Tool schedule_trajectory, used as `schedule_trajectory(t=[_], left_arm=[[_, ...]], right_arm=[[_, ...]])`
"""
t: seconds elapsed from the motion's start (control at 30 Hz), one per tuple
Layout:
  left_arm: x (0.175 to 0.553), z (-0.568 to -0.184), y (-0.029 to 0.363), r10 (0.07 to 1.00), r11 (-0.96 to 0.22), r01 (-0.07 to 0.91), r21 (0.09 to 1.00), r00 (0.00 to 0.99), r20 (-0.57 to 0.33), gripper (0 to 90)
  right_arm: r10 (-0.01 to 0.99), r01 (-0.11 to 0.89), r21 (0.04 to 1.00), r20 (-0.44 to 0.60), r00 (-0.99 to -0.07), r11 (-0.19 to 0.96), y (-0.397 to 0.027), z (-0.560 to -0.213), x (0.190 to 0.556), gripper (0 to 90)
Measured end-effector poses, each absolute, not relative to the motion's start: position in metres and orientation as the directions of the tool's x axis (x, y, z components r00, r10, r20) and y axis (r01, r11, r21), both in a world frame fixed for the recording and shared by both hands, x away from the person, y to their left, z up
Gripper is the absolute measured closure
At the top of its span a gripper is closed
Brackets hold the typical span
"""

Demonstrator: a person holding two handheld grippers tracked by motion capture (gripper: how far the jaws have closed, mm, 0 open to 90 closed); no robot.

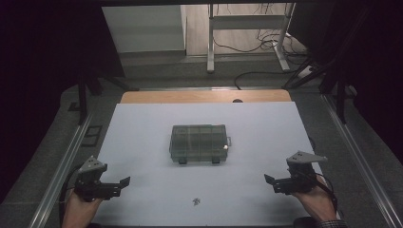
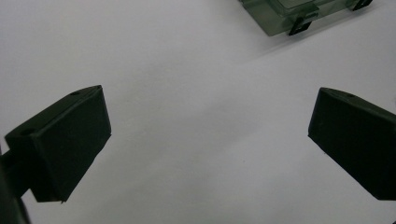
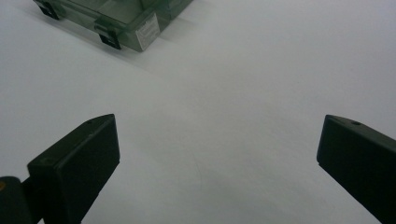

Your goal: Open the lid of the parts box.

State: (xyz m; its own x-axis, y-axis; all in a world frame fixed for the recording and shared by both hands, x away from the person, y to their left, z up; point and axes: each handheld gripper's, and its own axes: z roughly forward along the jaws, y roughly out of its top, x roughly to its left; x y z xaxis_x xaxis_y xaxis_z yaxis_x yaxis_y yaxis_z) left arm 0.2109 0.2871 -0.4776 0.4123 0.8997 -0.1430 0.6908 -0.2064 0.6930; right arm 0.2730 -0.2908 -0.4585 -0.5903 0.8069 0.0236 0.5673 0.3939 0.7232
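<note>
1. The clear compartment box (image 1: 199, 144) sits closed mid-table, well apart from both tongs.
2. Left tongs (image 1: 124, 182) and right tongs (image 1: 269, 181) gape wide, empty.
3. Approach the front latches (image 1: 215, 160) squarely.

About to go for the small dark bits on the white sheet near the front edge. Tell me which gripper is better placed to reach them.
Left, marginally. The small dark bits lie slightly left of centre, a little nearer the left gripper than the right gripper. Both grippers hover open with nothing between them and the bits; the closed clear box sits farther back.

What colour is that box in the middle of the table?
The box is see-through dark green, clearest in the right gripper view.
</note>
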Motion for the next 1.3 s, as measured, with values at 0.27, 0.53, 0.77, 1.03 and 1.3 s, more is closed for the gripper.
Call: schedule_trajectory(t=[0.27,0.53,0.77,1.03,1.3], left_arm=[[0.219,-0.477,0.283,0.888,-0.195,0.69,0.697,0.426,-0.174,0.0],[0.226,-0.478,0.276,0.873,-0.211,0.681,0.701,0.454,-0.178,0.0],[0.234,-0.48,0.267,0.862,-0.244,0.67,0.701,0.481,-0.16,0.0],[0.241,-0.481,0.259,0.848,-0.266,0.655,0.707,0.508,-0.152,0.0],[0.248,-0.482,0.249,0.832,-0.281,0.64,0.715,0.534,-0.151,0.0]], right_arm=[[0.794,0.551,0.732,0.021,-0.607,0.402,-0.285,-0.459,0.278,0.0],[0.787,0.534,0.749,0.026,-0.616,0.392,-0.281,-0.457,0.283,0.0],[0.787,0.531,0.755,0.032,-0.617,0.385,-0.277,-0.456,0.287,0.0],[0.775,0.53,0.751,0.038,-0.63,0.394,-0.269,-0.457,0.29,0.0],[0.755,0.502,0.755,0.013,-0.655,0.422,-0.263,-0.458,0.293,0.0]])
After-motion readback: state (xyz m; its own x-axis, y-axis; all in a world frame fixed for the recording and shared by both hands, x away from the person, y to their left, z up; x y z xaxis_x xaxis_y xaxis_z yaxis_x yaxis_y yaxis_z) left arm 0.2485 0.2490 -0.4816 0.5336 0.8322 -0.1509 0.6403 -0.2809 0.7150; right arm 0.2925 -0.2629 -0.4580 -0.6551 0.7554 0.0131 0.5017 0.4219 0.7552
